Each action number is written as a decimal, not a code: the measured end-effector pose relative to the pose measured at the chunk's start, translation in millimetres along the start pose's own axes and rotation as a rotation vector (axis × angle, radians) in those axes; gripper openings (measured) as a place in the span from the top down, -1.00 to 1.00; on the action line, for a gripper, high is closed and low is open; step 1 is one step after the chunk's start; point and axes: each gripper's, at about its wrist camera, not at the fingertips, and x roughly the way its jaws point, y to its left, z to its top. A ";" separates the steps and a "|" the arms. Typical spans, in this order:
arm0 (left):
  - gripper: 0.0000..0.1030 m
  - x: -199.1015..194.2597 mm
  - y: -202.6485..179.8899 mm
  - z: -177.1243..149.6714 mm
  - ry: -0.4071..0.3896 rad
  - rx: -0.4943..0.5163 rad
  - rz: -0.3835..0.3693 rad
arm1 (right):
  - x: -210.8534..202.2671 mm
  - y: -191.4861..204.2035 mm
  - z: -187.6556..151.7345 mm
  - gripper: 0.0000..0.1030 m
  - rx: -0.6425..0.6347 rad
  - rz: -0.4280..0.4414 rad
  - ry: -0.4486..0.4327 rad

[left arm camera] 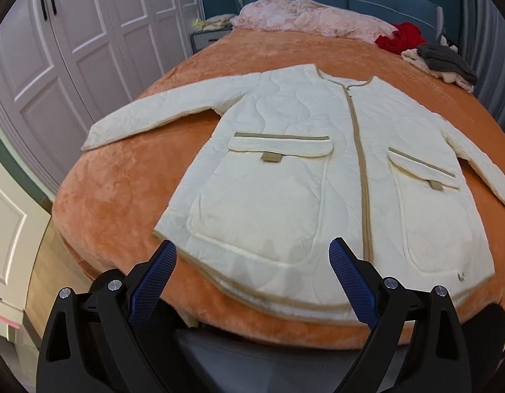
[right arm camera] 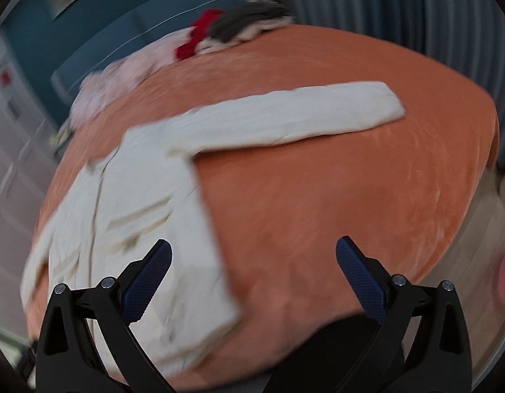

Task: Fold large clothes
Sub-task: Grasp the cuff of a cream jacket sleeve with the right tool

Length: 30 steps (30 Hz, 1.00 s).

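The big cream quilted jacket with tan trim (left arm camera: pixel 304 170) lies flat on the fuzzy orange blanket (left arm camera: pixel 127 177), sleeves out. The left gripper (left arm camera: pixel 252 255) and right gripper (right arm camera: pixel 254 250) are wide apart, holding nothing. The puffy jacket might slip or bunch if grabbed thinly.

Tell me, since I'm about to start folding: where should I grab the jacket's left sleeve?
Grip the sleeve at its cuff, coming from the outer end with the left claw; it lies flat, straight and free on the blanket.
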 end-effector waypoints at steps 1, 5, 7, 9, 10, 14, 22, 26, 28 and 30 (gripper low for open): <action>-0.79 5.3 0.0 3.2 0.007 -0.003 0.002 | 10.1 -14.7 10.6 -0.90 0.041 0.001 -0.002; -0.79 24.9 2.0 15.8 0.028 -0.024 0.003 | 45.7 -66.2 45.2 -0.90 0.210 -0.023 -0.018; -0.79 33.9 3.7 22.6 0.026 -0.037 0.010 | 62.3 -92.0 66.1 -0.90 0.265 -0.013 -0.051; -0.79 42.1 4.9 28.2 0.021 -0.043 0.025 | 74.5 -110.4 84.3 -0.90 0.287 -0.036 -0.081; -0.79 44.9 4.7 30.0 0.019 -0.044 0.033 | 80.3 -120.1 93.1 -0.90 0.301 -0.067 -0.097; -0.79 59.4 1.0 39.1 0.024 -0.049 0.057 | 102.1 -156.9 114.6 -0.90 0.409 -0.075 -0.114; -0.79 81.9 -0.7 47.4 0.064 -0.059 0.078 | 138.2 -188.5 130.1 -0.31 0.502 -0.092 -0.112; -0.79 89.6 6.5 49.9 0.073 -0.069 0.091 | 144.9 -164.1 150.6 0.63 0.465 -0.028 -0.109; -0.79 92.0 12.2 51.7 0.073 -0.083 0.092 | 136.6 -143.2 164.3 0.74 0.435 0.022 -0.141; -0.79 93.0 16.8 52.8 0.071 -0.097 0.092 | 117.1 -97.5 185.0 0.77 0.346 0.113 -0.199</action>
